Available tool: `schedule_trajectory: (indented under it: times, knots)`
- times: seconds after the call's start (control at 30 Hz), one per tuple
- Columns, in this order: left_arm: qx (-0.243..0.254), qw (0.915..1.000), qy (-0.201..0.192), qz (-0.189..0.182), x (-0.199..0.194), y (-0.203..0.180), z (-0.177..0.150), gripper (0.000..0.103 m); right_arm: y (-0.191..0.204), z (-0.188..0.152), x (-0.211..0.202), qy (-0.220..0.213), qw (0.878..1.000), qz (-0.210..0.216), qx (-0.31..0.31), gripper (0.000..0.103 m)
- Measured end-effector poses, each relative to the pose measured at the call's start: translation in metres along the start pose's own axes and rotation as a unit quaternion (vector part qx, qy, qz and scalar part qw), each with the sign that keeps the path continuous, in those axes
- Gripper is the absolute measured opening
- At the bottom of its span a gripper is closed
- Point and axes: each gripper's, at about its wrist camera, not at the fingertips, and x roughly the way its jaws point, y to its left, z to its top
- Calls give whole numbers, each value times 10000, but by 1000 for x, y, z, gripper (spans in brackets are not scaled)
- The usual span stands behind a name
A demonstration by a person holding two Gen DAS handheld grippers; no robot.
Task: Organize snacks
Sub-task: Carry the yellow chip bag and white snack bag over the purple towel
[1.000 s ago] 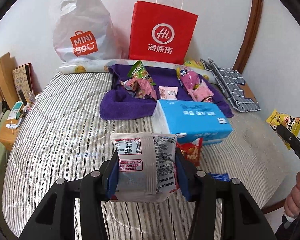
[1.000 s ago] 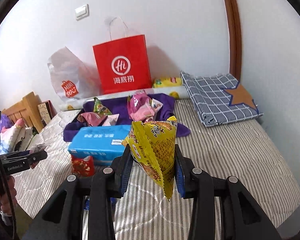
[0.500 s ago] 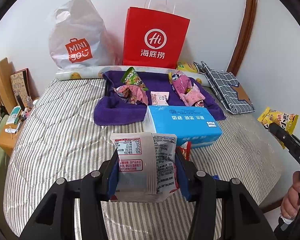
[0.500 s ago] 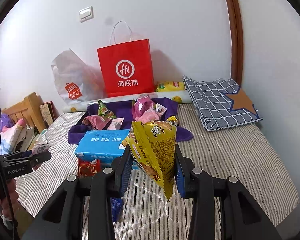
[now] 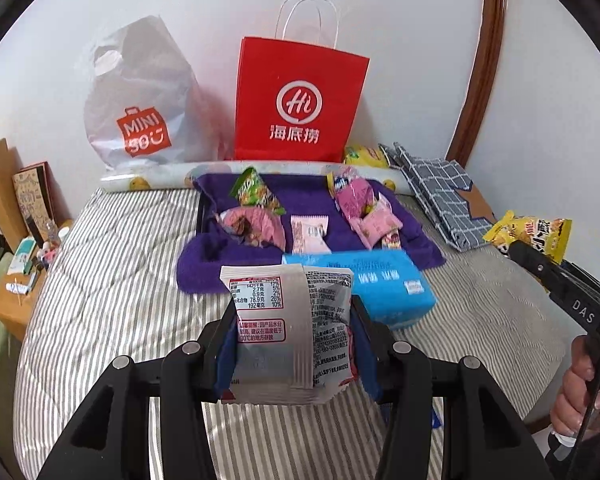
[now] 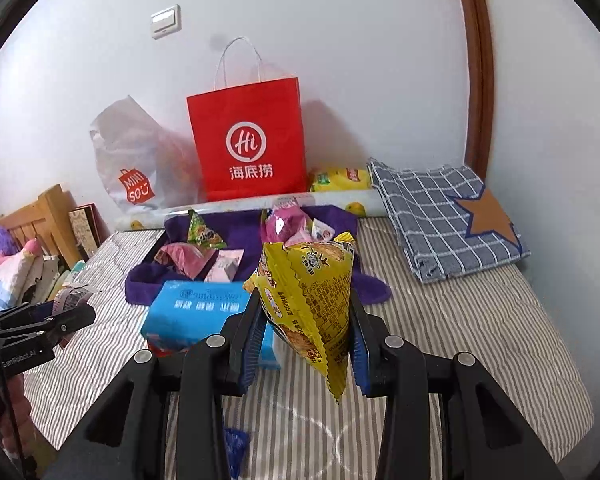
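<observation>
My left gripper (image 5: 290, 344) is shut on a silver snack packet (image 5: 288, 328) and holds it above the striped bed. My right gripper (image 6: 306, 340) is shut on a yellow snack bag (image 6: 312, 296), also held in the air; the bag also shows at the right edge of the left wrist view (image 5: 532, 232). Ahead, a purple towel (image 5: 312, 196) on the bed carries a green packet (image 5: 254, 192), pink packets (image 5: 364, 208) and a small white packet (image 5: 309, 234). A blue tissue pack (image 5: 384, 280) lies in front of the towel.
A red paper bag (image 5: 300, 100) and a white Miniso plastic bag (image 5: 140, 100) stand against the wall. A folded checked cloth (image 6: 448, 216) lies at the right. A yellow pack (image 6: 340, 178) sits by the wall. A wooden bedside shelf (image 5: 16, 240) is at the left. A small blue packet (image 6: 232, 444) lies under my right gripper.
Both grippers have risen and drawn back a little with their packets; the bed items appear lower and the wall and bags show more. Grips are unchanged.
</observation>
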Motion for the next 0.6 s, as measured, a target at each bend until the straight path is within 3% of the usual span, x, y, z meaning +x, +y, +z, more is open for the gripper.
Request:
schedule_trajectory:
  times: [0.6]
  knots:
    - [-3,9999,-159,-39,42,-1,65,47,9,60,69,-118,9999,123,-24,38]
